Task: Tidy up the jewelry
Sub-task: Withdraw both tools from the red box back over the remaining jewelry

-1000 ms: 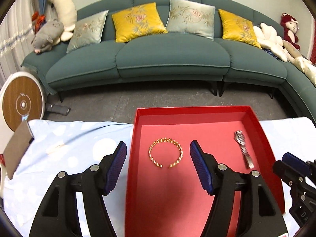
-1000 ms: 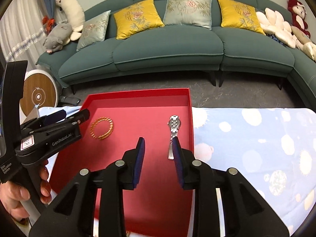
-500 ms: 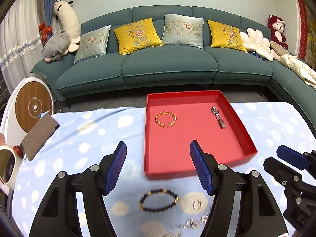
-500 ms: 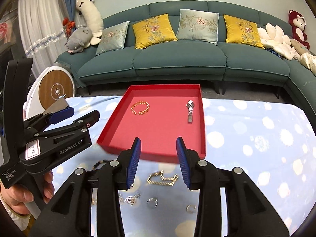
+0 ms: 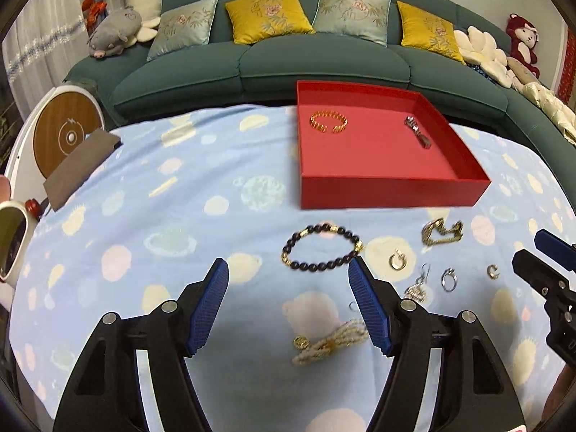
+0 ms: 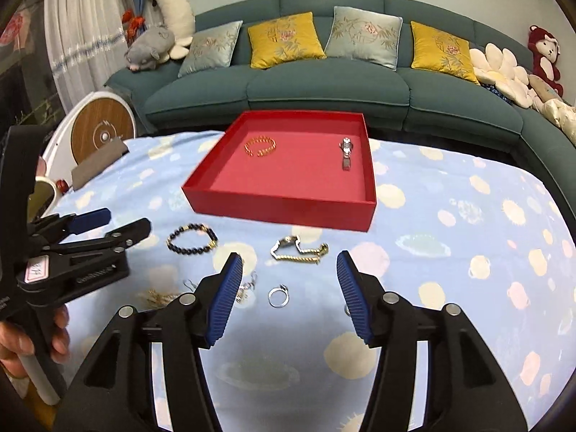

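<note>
Jewelry lies loose on the spotted blue cloth (image 6: pixel 468 216) before the red tray (image 6: pixel 284 207). Left gripper (image 5: pixel 288 306) gapes, released and empty. Right gripper (image 6: pixel 288 288), jaws just opening, grasps nothing above a silver ring (image 6: pixel 278 296).

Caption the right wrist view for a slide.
Open right claw above loose jewelry; bangle and watch lie in the red tray.

Soft indoor light, slight blur, fisheye-warped edges.

A long teal sofa (image 6: pixel 324 86) curves along the pale wall, carrying yellow cushions (image 6: pixel 284 39) and grey-blue cushions (image 6: pixel 363 36) (all embroidered). Plush toys (image 6: pixel 158 28) crowd its left end beside a white sheer curtain (image 6: pixel 82 36); a red plush monkey (image 6: pixel 543 57) sits far right.
</note>
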A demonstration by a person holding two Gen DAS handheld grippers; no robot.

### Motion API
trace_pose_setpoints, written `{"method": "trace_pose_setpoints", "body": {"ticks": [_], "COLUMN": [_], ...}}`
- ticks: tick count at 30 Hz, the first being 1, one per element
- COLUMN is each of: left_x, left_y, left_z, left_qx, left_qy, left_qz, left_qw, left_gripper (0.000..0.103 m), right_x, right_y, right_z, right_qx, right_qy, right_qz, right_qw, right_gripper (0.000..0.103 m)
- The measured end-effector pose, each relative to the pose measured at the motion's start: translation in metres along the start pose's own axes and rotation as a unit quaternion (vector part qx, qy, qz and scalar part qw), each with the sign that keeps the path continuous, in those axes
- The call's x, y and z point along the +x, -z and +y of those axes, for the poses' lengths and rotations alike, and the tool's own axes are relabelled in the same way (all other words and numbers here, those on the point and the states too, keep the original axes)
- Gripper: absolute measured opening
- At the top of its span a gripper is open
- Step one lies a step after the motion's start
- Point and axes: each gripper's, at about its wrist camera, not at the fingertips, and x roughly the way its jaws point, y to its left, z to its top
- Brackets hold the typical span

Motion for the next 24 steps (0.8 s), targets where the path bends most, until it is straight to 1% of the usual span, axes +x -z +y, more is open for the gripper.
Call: {"method": "trace_pose_setpoints", "body": {"ticks": [5, 9, 12, 16, 17, 20, 24], "left_x": [0.02, 0.032, 0.035, 0.037, 0.039, 0.044, 0.047], "left_y": [0.014, 0.016, 0.013, 0.006, 0.005, 0.005, 0.003], "left_z": [0.013, 0.026, 0.033, 0.035, 0.036, 0.036, 0.046], "left_qx": [0.001, -0.022, -0.037, -0.036, -0.035, -0.029, -0.027], "left_qy": [-0.009, 0.001, 0.002, 0.005, 0.008, 0.016, 0.023], "left_qz": [0.024, 0.041, 0.041, 0.038, 0.039, 0.045, 0.048], "left_qw": [0.9997, 0.9989, 0.9985, 0.9986, 0.9986, 0.9985, 0.9982], "left_gripper": [0.067, 0.067, 0.067, 0.067, 0.067, 0.067, 0.067], "right_x": [0.023, 0.043, 0.06, 0.081, 0.084, 0.09, 0.101], "right_y": [0.01, 0.009, 0.001, -0.005, -0.006, -0.009, -0.013], "right_z": [-0.018, -0.024, -0.021, -0.008, -0.006, -0.005, -0.003], "right_qx": [0.027, 0.04, 0.03, -0.012, -0.018, -0.023, -0.031], "right_qy": [0.003, 0.0, -0.007, -0.023, -0.026, -0.032, -0.036], "right_qz": [0.028, 0.036, 0.034, 0.039, 0.04, 0.04, 0.049], "right_qw": [0.999, 0.999, 0.999, 0.999, 0.999, 0.998, 0.998], "right_gripper": [0.053, 0.053, 0.053, 0.053, 0.054, 0.064, 0.064]}}
